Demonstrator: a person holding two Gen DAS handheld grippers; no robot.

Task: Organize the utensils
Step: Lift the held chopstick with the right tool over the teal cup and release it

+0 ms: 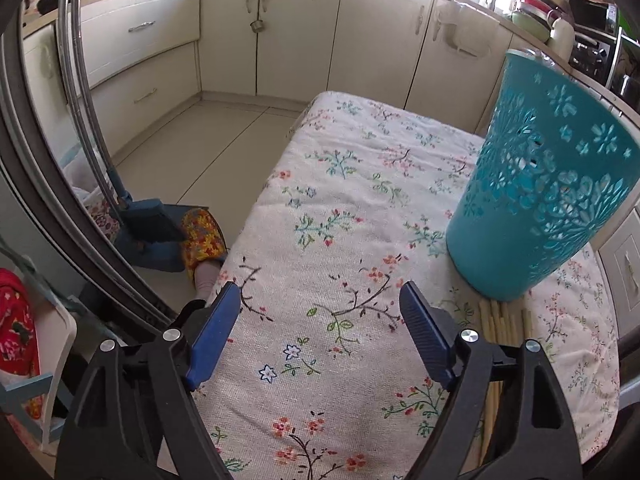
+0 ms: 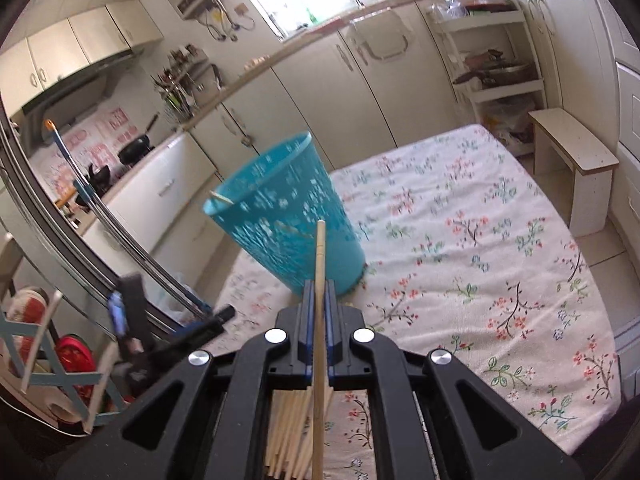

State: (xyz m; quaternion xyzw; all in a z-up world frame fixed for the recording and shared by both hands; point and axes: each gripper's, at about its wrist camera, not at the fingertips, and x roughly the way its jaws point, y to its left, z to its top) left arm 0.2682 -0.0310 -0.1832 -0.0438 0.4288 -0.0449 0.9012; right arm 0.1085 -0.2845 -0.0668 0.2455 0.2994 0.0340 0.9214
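A teal perforated plastic holder (image 2: 288, 216) stands upright on the floral tablecloth (image 2: 460, 240); one chopstick tip shows at its rim. My right gripper (image 2: 319, 292) is shut on a single wooden chopstick (image 2: 319, 256), held just in front of the holder's base. A pile of wooden chopsticks (image 2: 292, 432) lies on the cloth beneath it. In the left wrist view my left gripper (image 1: 320, 300) is open and empty, low over the cloth, left of the holder (image 1: 536, 184) and of the chopstick pile (image 1: 504, 320).
Cream kitchen cabinets (image 1: 300, 28) run behind the table. A broom and dustpan (image 1: 148, 224) and a foot in a slipper (image 1: 202, 240) are on the floor at the left. A small wooden bench (image 2: 572, 160) stands at the table's far right.
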